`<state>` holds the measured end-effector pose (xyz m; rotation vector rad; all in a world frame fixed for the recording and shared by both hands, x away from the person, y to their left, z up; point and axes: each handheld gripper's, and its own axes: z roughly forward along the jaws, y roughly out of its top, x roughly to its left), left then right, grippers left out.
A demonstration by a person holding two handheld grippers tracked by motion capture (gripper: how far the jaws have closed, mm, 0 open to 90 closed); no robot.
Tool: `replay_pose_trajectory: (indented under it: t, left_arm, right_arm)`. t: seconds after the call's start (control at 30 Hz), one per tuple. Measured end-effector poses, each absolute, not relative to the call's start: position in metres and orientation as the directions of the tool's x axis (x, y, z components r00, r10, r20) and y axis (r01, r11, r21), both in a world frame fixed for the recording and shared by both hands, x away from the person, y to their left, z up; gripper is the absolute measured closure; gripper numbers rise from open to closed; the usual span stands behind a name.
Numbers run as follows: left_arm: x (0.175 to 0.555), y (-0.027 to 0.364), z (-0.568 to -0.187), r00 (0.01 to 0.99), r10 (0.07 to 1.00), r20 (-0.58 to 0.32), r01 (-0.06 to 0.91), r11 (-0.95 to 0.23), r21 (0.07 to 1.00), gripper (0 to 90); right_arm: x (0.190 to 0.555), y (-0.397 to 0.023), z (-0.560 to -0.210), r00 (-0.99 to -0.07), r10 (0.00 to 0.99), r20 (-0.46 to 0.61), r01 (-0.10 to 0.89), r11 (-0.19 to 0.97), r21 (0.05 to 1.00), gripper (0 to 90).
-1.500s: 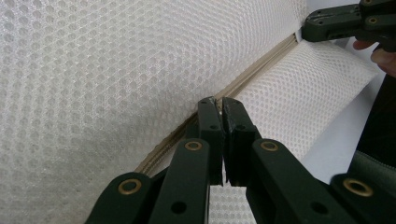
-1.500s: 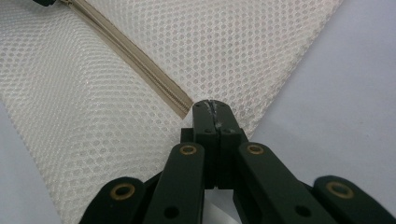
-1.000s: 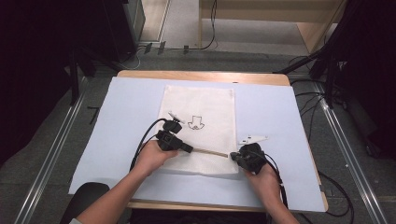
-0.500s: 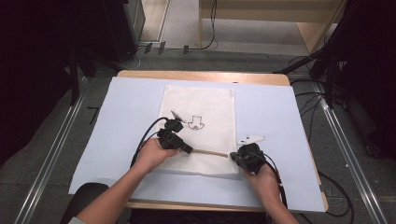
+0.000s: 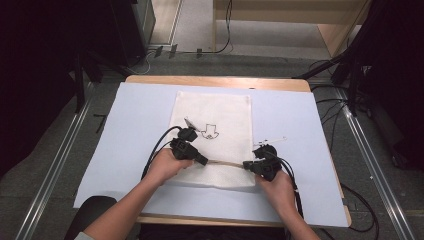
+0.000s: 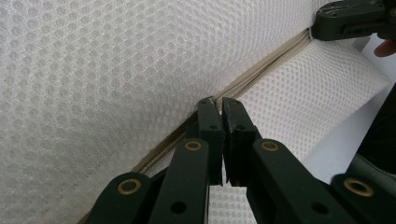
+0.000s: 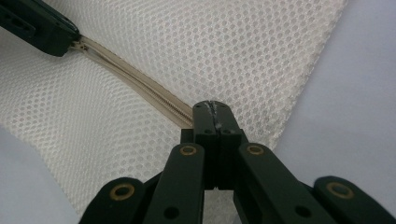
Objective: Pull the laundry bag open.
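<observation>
the left tool (image 5: 204, 161) is closed on the zipper (image 5: 225, 163) of the white mesh bag (image 5: 212, 107), near the middle of the zipper line, and the right tool (image 5: 247, 165) is closed on the same zipper at its end near the bag's right edge. the beige zipper runs tight between them, across the near part of the bag.

to do this step well, i think the right tool should keep the end fixed while the left one moves along the zipper line, low and straight, so the mesh does not bunch up or lift.

the bag lies flat in the middle of a pale blue sheet (image 5: 295, 115) that covers the wooden counter (image 5: 215, 79). beyond the counter, a grey floor (image 5: 240, 62) carries black cables (image 5: 227, 30), and dark stands rise at both sides.
</observation>
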<state>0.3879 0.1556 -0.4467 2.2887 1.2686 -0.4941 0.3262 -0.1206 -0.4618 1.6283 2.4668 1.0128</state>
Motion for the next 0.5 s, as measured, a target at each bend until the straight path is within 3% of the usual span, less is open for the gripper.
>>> replay_pose_trajectory:
  t: [0.5]
  left_arm:
    - [0.388, 0.179, -0.441, 0.509, 0.700, -0.501, 0.858, -0.460, 0.228, 89.8]
  right_arm:
    - [0.326, -0.122, -0.463, -0.487, 0.831, 0.269, 0.790, 0.288, 0.542, 90.0]
